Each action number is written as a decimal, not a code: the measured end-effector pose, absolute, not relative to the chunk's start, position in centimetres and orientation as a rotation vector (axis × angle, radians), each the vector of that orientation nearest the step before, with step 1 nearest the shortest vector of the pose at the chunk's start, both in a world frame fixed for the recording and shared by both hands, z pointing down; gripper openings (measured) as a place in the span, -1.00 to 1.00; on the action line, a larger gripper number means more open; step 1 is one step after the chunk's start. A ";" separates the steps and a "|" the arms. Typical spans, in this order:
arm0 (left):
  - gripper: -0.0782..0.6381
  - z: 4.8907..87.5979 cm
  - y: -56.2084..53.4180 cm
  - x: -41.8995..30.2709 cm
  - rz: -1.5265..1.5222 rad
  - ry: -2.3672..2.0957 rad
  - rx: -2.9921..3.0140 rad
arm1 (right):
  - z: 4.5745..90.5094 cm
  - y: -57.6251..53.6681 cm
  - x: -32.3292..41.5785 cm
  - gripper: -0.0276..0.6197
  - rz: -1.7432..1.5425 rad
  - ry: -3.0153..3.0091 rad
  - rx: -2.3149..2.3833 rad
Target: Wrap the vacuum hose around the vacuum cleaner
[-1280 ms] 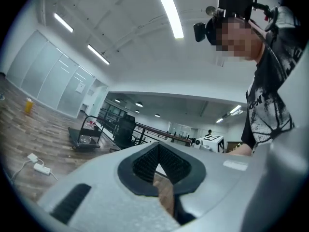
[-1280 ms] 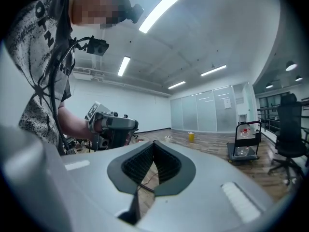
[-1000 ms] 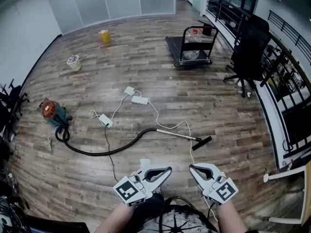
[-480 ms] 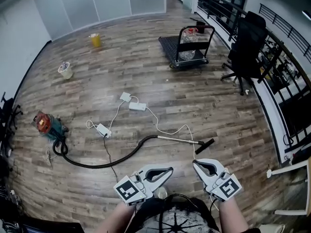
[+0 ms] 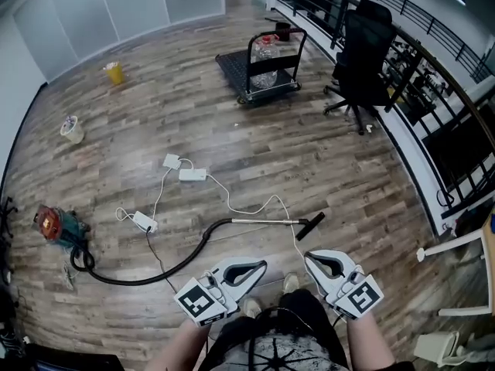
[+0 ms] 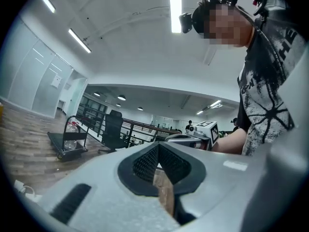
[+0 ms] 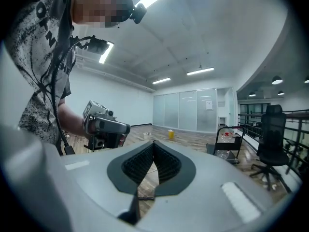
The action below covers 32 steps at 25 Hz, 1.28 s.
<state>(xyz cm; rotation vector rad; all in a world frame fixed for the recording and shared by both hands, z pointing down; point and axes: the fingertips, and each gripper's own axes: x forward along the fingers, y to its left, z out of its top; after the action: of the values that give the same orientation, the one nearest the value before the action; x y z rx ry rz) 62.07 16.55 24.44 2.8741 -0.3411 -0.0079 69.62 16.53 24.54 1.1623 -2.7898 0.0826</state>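
Fingers (image 6: 146, 165) (ribbed, black, both pairs) meet tip-to-tip.

L gripper (image 5: 249, 270) closed, R gripper (image 5: 315, 263) closed

Bright, even indoor light falls from long ceiling strip lamps (image 6: 175, 8), which burn out to plain white in both gripper views. The wooden floor (image 5: 255, 145) shows a soft sheen and only faint shadows. Every view bows strongly toward dark, vignetted corners. The left tongs (image 6: 158, 147) and right tongs (image 7: 153, 143), close to their lenses, look slightly soft.
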 end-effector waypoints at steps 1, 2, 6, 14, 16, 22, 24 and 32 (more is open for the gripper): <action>-0.78 24.7 16.0 62.5 0.000 -0.349 2.871 | 25.0 16.1 70.2 -0.90 0.095 -2.782 1.168; -0.78 24.9 15.5 63.1 0.008 -0.354 2.867 | 25.5 15.7 70.9 -0.90 0.106 -2.773 1.172; -0.78 25.1 12.7 65.1 0.039 -0.390 2.852 | 25.9 12.7 73.4 -0.90 0.119 -2.780 1.152; -0.78 23.6 6.6 70.4 0.033 -0.512 2.852 | 24.1 6.3 78.1 -0.90 0.015 -2.859 1.011; -0.78 23.8 5.7 71.6 0.057 -0.546 2.864 | 23.8 5.2 79.1 -0.90 -0.034 -2.887 0.990; -0.78 25.4 4.2 74.8 0.151 -0.635 2.888 | 23.9 3.2 81.2 -0.90 -0.078 -2.974 0.922; -0.78 25.2 3.8 75.4 0.148 -0.658 2.896 | 23.9 2.7 81.4 -0.90 -0.081 -2.994 0.903; -0.78 27.0 0.6 74.6 0.200 -0.704 2.891 | 27.7 -0.2 81.0 -0.90 0.012 -2.970 0.875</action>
<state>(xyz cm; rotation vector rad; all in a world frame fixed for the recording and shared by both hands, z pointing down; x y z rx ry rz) 74.55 0.56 26.95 2.8910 -0.7041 0.2003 81.00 -0.20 27.71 0.8752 -2.9700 0.0124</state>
